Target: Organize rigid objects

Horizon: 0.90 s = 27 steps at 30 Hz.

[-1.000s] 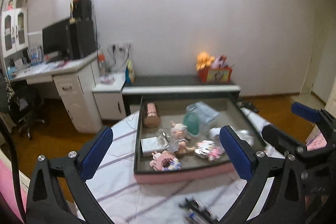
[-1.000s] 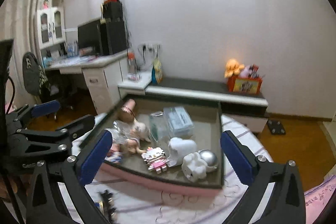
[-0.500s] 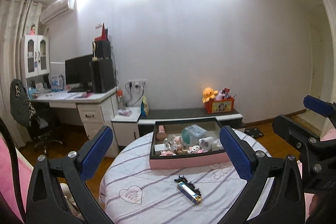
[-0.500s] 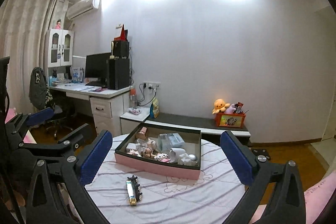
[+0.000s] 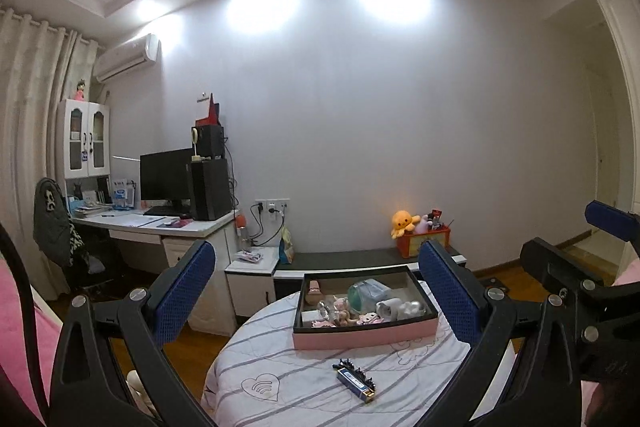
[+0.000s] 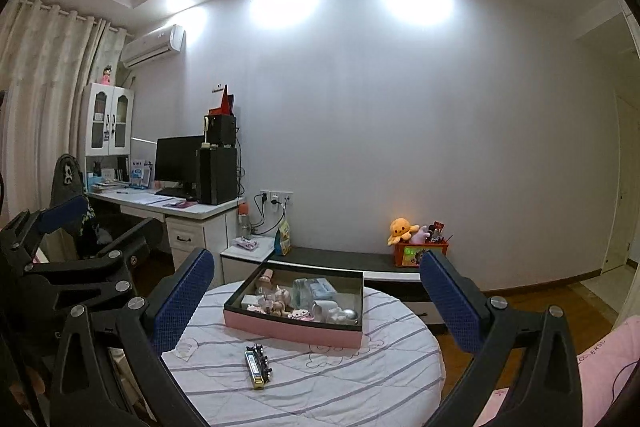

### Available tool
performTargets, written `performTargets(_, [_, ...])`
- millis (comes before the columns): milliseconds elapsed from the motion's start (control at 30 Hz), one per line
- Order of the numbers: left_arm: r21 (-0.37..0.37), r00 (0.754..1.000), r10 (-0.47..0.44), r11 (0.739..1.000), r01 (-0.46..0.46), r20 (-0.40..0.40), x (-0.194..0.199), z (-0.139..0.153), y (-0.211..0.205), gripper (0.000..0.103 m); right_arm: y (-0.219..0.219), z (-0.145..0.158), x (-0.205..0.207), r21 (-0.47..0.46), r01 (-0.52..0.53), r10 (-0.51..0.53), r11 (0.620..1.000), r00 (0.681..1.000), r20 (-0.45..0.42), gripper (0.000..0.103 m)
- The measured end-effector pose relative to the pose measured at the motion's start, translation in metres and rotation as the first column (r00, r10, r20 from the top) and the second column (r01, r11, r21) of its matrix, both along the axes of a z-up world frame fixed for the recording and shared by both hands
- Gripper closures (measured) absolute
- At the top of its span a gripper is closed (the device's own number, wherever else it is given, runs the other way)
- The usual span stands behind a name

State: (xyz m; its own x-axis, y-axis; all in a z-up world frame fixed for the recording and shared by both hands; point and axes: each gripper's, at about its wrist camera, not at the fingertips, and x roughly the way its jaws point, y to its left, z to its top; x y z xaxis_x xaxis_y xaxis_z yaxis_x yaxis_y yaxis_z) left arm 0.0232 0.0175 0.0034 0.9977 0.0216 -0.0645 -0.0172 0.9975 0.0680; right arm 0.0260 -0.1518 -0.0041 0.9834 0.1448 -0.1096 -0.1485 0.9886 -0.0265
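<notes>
A pink box (image 5: 362, 337) with a dark rim stands on the round table (image 5: 280, 379), holding several small toys and trinkets. It also shows in the right wrist view (image 6: 292, 327). A small blue and gold bar (image 5: 354, 381) with a black hair clip lies on the cloth in front of the box, also in the right wrist view (image 6: 256, 373). My left gripper (image 5: 316, 291) is open and empty, held back from the table. My right gripper (image 6: 316, 293) is open and empty, also held back. Each shows at the other view's edge.
The round table has a white striped cloth (image 6: 360, 379). Behind it are a low dark bench (image 5: 352, 259) with an orange toy box (image 5: 422, 243), a white desk (image 5: 160, 227) with a monitor and speaker, and a chair (image 5: 56, 231). Pink bedding (image 6: 608, 359) lies at the right.
Both grippers have pulled well back and up from the box. The box now looks small and far, and the whole table and the bar on it have come into view.
</notes>
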Motion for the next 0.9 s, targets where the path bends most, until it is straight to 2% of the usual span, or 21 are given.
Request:
performTargets(667, [0.011,0.999,0.005,1.000,-0.004,-0.036,0.011,-0.009,-0.004,0.000,-0.007,-0.008,0.006,0.013,0.010,-0.010,1.000,0.999,-0.035,0.000])
performTargets(767, [0.009,0.998,-0.003,1.000,0.004,-0.061,0.021,-0.013,-0.005,0.000,-0.008,-0.011,0.012,0.013,0.011,-0.010,1.000,0.999,-0.047,0.000])
performTargets(900, [-0.021,0.987,-0.057,0.998,0.054,-0.152,0.046,-0.032,-0.004,0.000,-0.009,-0.022,0.025,0.023,0.007,-0.005,1.000,0.996,-0.087,0.000])
